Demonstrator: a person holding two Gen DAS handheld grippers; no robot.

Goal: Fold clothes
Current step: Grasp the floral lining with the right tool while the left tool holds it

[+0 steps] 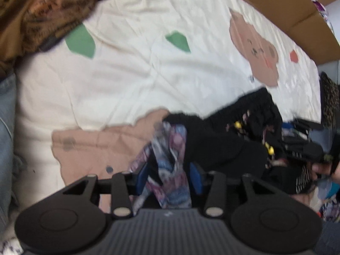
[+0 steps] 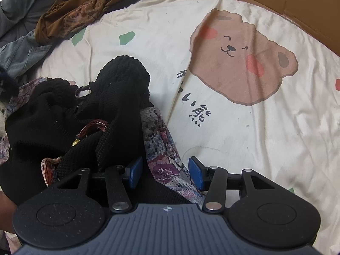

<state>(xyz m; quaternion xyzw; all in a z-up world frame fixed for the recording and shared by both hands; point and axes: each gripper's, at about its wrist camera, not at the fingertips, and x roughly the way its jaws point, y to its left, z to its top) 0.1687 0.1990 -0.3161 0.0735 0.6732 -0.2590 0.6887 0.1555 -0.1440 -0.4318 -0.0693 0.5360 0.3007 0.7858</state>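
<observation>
A black knit garment with a purple and blue patterned part lies crumpled on a cream bedsheet with bear prints. My left gripper points down over it. A fold of the patterned cloth stands between its blue pads, which do not visibly press it; this view is blurred. My right gripper is open over the garment's edge. The patterned cloth runs between its pads, with a gap showing at the left one.
A brown printed garment and blue jeans lie at the sheet's left and far side. Cardboard borders the far right. More clothes and a hand crowd the left wrist view's right edge.
</observation>
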